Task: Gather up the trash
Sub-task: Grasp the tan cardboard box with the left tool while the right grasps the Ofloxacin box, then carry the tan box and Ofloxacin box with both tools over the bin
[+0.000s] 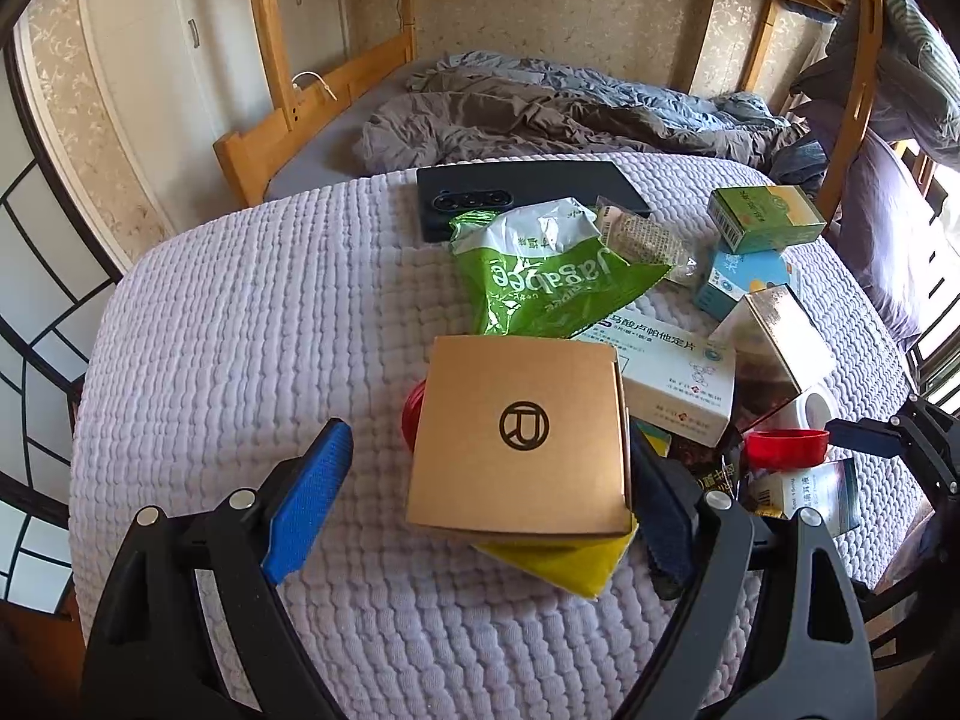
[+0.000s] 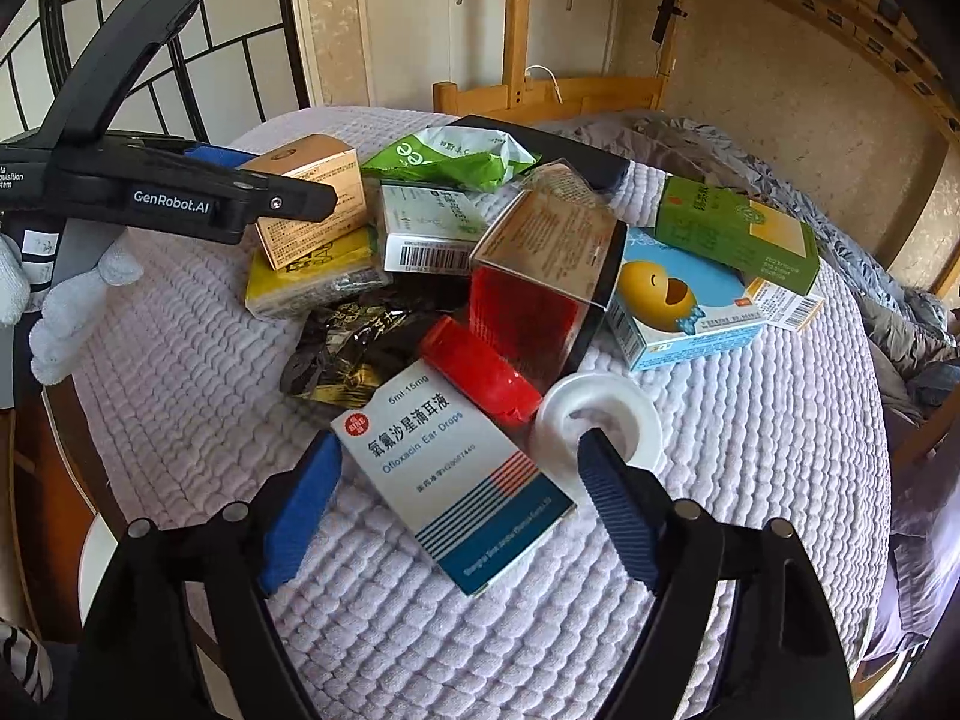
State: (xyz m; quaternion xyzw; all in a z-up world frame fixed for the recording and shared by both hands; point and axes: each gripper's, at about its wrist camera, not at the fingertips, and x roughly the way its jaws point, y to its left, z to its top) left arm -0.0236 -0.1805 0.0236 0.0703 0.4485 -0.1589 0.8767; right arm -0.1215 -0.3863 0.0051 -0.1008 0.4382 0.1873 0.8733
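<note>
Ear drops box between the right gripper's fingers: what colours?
White with red and blue stripes, clearest in right wrist view.

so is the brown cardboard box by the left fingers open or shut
Shut: the brown cardboard box has its lid flap folded flat over the top, logo up, with no gap showing. It rests tilted on a yellow packet.

Between my jaws lay a brown cardboard box (image 1: pixel 519 441) and a flat ear-drops carton (image 2: pixel 456 483), among heaped wrappers (image 1: pixel 540 267)

Left gripper (image 1: pixel 486 498) tilted down, jaws wide apart. Right gripper (image 2: pixel 462 501) likewise. Gloved hand (image 2: pixel 66 306) on left grip.
</note>
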